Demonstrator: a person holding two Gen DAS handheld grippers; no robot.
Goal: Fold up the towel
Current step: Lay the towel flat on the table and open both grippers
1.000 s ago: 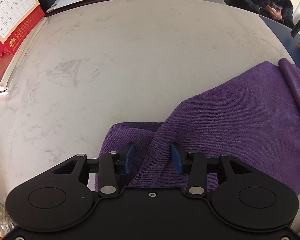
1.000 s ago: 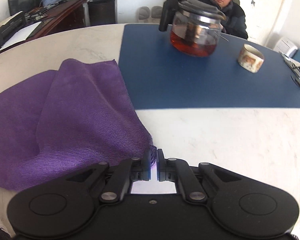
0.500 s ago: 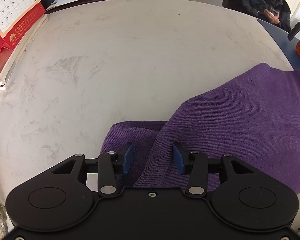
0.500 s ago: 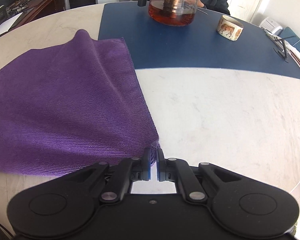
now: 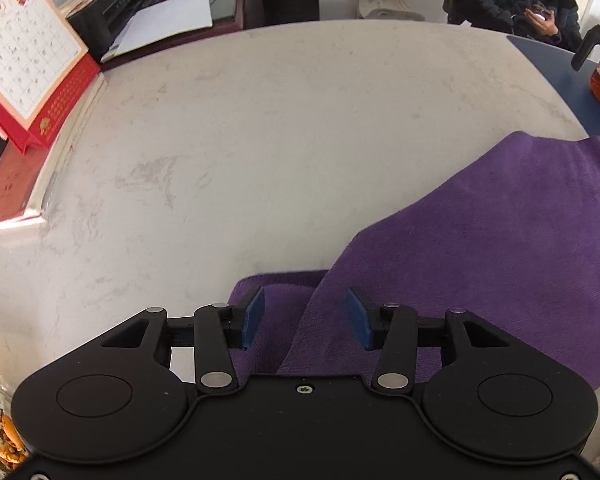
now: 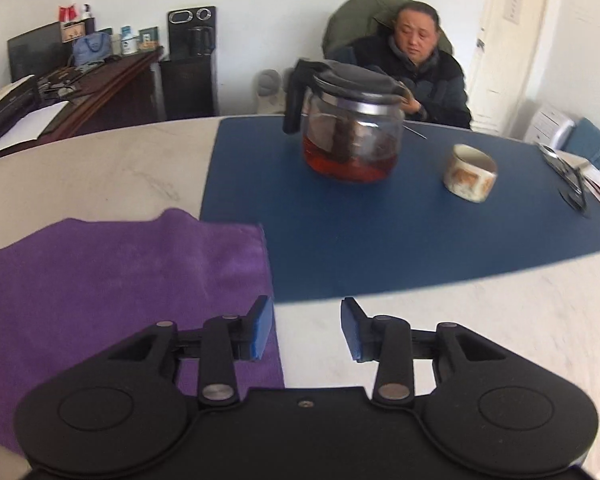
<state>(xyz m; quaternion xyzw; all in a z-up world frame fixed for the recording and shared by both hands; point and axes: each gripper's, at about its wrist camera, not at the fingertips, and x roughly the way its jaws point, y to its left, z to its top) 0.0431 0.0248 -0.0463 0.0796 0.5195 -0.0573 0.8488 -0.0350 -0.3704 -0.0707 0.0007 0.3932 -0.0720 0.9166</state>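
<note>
Towel (image 5: pixel 480 240) lay doubled toward the bench's right edge, its raised fold running between your left claw's (image 5: pixel 304 318) parted fingers; your right claw (image 6: pixel 304 328), also parted, sat at its right hem.

Bright daylight, fisheye warp at edges, right-wrist view w/ motion blur

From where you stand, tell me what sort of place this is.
Probably an office or reception room. A desk calendar stands at the edge of the pale table, a printer and papers sit on a wooden desk behind, and a glass teapot rests on a blue mat.
</note>
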